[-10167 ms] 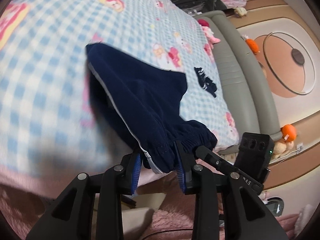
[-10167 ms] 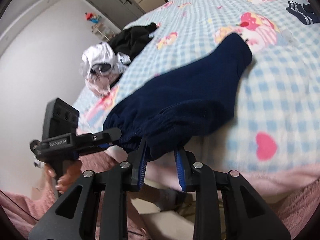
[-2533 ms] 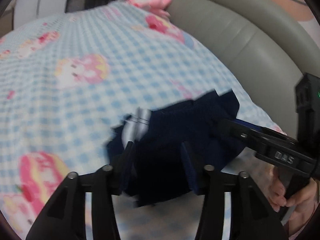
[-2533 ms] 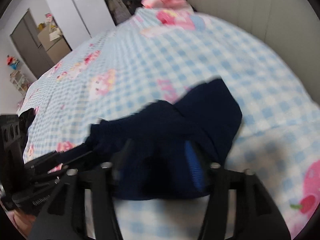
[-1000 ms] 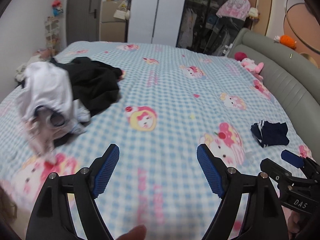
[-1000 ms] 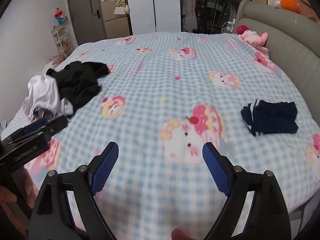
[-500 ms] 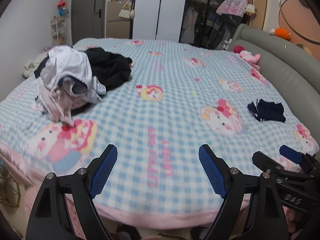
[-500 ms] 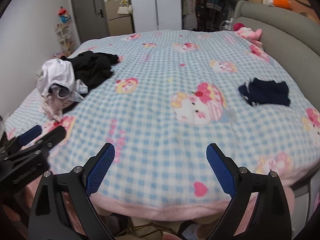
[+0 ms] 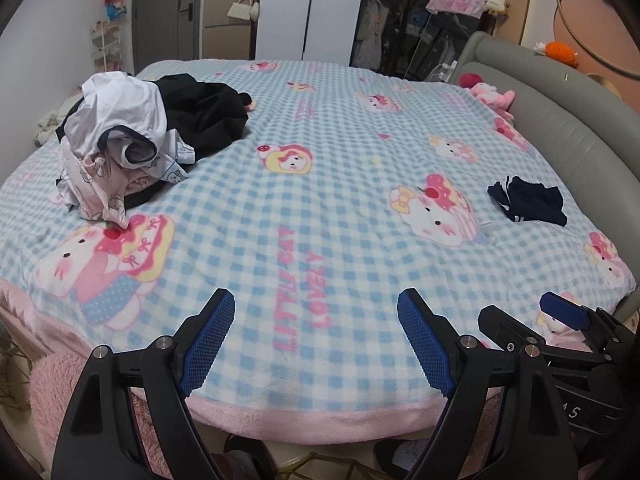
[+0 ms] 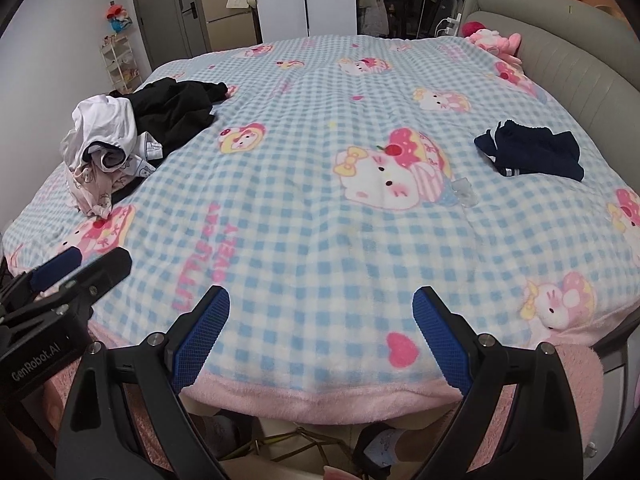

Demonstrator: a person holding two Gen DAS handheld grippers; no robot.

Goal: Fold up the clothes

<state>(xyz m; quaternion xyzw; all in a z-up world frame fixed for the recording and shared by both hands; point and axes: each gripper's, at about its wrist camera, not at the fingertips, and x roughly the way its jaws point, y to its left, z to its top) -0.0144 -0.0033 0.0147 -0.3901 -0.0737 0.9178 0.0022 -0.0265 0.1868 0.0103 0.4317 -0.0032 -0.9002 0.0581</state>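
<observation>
i had both tools empty over the near edge of the blue-and-white checked fleece blanket [image 9: 320, 184]: the left gripper [image 9: 316, 340] and the right gripper [image 10: 320, 336] each stood with blue pads spread wide and nothing between them.

the tangled heap of white, pale pink and black clothes [image 9: 132, 140] lay at the far left of the bed, well apart from both tools; the small folded navy garment [image 10: 528, 154] sat near the grey padded headboard [image 10: 560, 56].

i judged the heap soft, light and limp, likely to sag and drag its neighbours along. the white shirt [image 10: 102, 128] on top looked the easiest to pinch, at a hem or collar.

its edges were buried in folds, so i could not tell how many pieces lay there, nor what the black cloth [image 9: 200, 116] was. the heap's far side was hidden.
</observation>
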